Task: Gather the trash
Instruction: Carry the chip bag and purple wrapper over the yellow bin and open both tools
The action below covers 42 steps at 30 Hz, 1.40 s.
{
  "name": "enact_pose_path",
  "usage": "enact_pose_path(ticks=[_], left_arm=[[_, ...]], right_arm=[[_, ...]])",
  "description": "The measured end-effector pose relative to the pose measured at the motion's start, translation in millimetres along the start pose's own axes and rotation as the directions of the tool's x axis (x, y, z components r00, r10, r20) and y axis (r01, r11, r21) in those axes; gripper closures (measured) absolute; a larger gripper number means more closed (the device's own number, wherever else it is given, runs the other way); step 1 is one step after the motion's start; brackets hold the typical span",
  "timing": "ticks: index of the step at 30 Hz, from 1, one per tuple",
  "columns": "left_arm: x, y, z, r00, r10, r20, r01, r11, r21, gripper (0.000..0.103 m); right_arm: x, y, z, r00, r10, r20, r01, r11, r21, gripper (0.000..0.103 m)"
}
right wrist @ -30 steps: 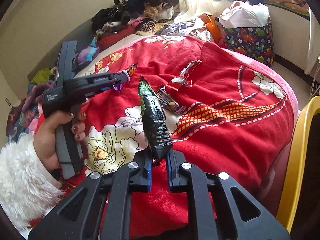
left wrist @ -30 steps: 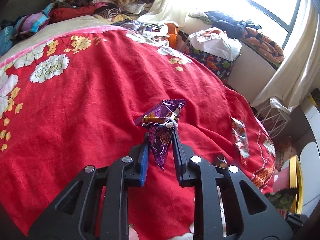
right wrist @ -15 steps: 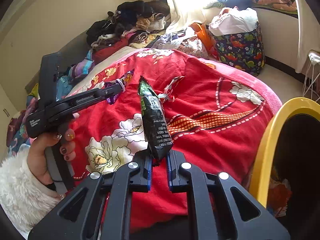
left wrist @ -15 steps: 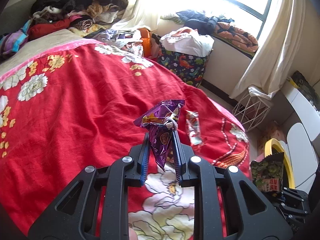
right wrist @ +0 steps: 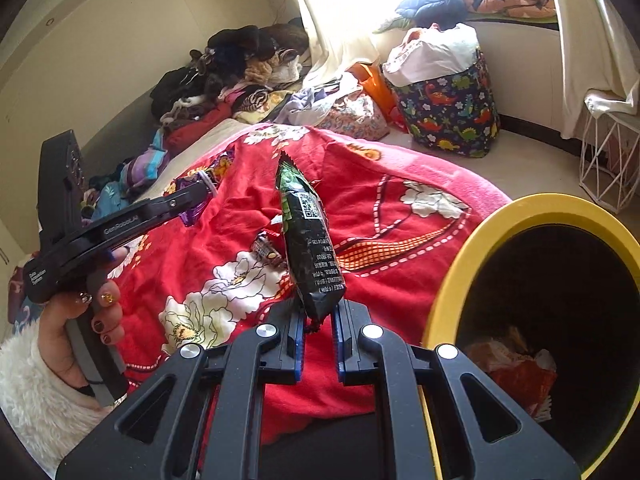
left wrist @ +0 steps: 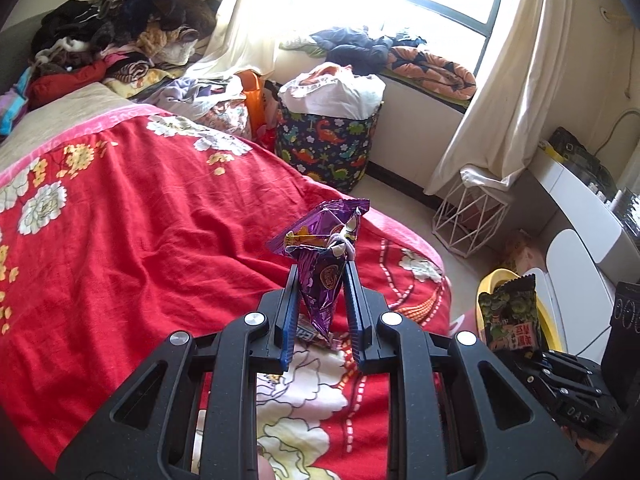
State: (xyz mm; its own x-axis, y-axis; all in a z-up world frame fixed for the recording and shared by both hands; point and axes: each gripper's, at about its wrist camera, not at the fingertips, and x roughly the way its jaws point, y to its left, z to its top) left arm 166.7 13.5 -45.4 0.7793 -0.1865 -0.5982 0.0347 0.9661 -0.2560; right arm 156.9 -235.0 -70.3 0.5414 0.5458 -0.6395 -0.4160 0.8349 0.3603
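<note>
Left wrist view: your left gripper [left wrist: 320,276] pinches a purple wrapper [left wrist: 322,264] above the red bedspread [left wrist: 140,232].
Your right gripper [right wrist: 318,316] is clamped on the lower end of a dark green snack packet [right wrist: 308,236], which stands nearly upright, with the yellow-rimmed bin [right wrist: 452,280] just to its right; crumpled trash lies at the bottom of the bin. In the right wrist view your left hand [right wrist: 84,316], in a fluffy white sleeve [right wrist: 36,392], holds its gripper over the bedspread. One more small wrapper [right wrist: 266,250] lies on the bed, on a white flower of the print near the packet.
</note>
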Motion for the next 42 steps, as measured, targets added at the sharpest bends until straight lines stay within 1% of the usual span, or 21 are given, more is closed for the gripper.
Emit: enact_pose_path(ticks=[11, 18, 34, 40, 42], left_arm=[[-9, -31, -1, 0.998, -0.065, 0.002, 0.065, 0.997, 0.05, 0.087], [-10, -46, -1, 0.996, -0.092, 0.0, 0.092, 0.993, 0.074, 0.087], [-17, -86, -8, 0.984, -0.18, -0.014, 0.18, 0.972, 0.151, 0.087], [-16, -102, -14, 0.98, -0.196, -0.027, 0.198, 0.963, 0.181, 0.087], [-15, -107, -17, 0.979, -0.203, -0.031, 0.205, 0.964, 0.167, 0.087]], right_arm=[[-19, -22, -1, 0.999, -0.04, 0.026, 0.039, 0.998, 0.057, 0.092], [-31, -36, -4, 0.997, -0.072, 0.039, 0.068, 0.994, 0.089, 0.092], [-54, -62, -5, 0.991, -0.117, 0.072, 0.104, 0.981, 0.165, 0.092], [-62, -74, -7, 0.985, -0.151, 0.081, 0.133, 0.971, 0.2, 0.092], [-65, -80, -7, 0.983, -0.164, 0.083, 0.143, 0.966, 0.214, 0.092]])
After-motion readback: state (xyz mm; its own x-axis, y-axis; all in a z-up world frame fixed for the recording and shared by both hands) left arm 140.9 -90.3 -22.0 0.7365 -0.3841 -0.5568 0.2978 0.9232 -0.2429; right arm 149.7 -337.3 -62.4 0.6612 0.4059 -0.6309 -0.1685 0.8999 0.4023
